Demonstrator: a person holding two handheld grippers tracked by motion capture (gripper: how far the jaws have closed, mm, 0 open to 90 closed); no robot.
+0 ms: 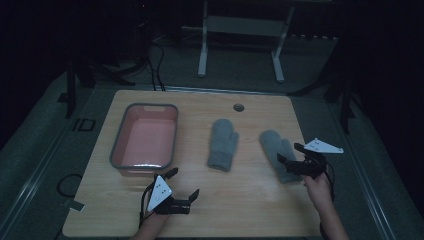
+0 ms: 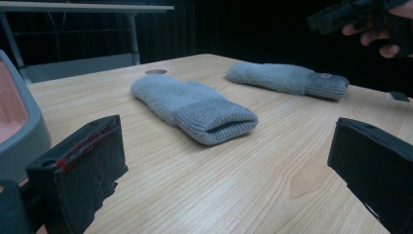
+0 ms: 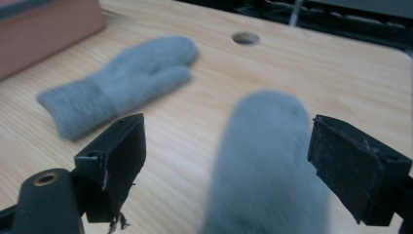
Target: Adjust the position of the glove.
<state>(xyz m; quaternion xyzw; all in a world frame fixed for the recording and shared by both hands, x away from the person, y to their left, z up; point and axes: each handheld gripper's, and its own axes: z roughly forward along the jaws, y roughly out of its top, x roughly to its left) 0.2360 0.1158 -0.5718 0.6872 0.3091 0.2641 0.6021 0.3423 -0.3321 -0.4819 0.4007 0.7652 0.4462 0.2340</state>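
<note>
Two grey knitted mittens lie flat on the wooden table (image 1: 250,200). One mitten (image 1: 223,144) (image 2: 192,105) (image 3: 122,80) is in the middle, the other mitten (image 1: 276,150) (image 2: 287,78) (image 3: 268,161) is to its right. My right gripper (image 1: 291,155) (image 3: 226,170) is open, its jaws straddling the cuff end of the right mitten just above it. My left gripper (image 1: 184,184) (image 2: 229,165) is open over bare wood near the front edge, left of centre, with nothing between its jaws.
A grey tub with a pink inside (image 1: 146,137) (image 2: 19,122) (image 3: 44,24) stands at the left of the table, just beyond my left gripper. A round cable hole (image 1: 238,107) is near the far edge. A white frame stands on the floor behind.
</note>
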